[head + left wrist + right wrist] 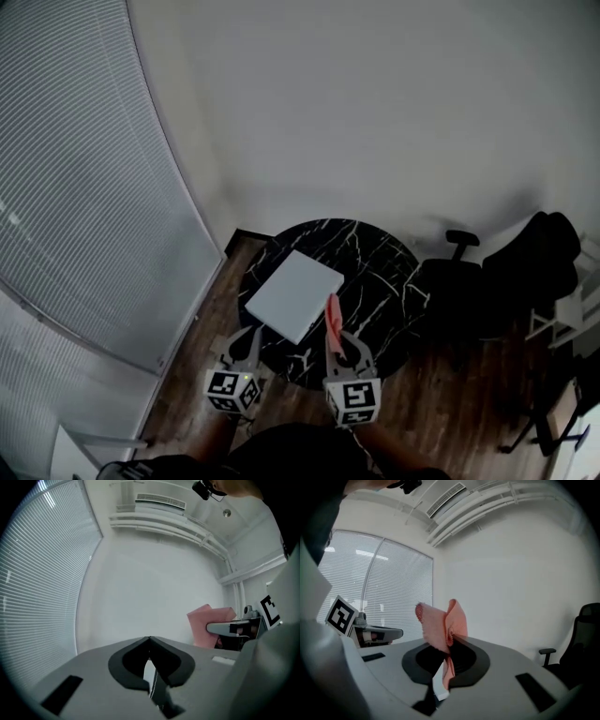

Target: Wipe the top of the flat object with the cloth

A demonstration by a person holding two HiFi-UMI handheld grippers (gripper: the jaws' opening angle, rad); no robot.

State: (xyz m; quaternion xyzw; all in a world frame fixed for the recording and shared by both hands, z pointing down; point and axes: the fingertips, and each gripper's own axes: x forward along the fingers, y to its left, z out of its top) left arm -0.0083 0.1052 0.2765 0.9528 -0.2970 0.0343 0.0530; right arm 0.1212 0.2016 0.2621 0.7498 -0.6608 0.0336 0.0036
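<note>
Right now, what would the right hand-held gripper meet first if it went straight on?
Likely the white wall: the right hand-held gripper, shut on the pink cloth, faces it, with nothing nearer in its view. Depth is unclear.

Below you, a round, white-veined black marble worktop point(380, 270) stands on a dark wooden floor point(450, 394). Slatted blinds point(84, 187) cover the window to your left, and a bare white wall point(375, 112) rises ahead. A black office chair point(457, 281) sits just beyond the worktop's right edge.
</note>
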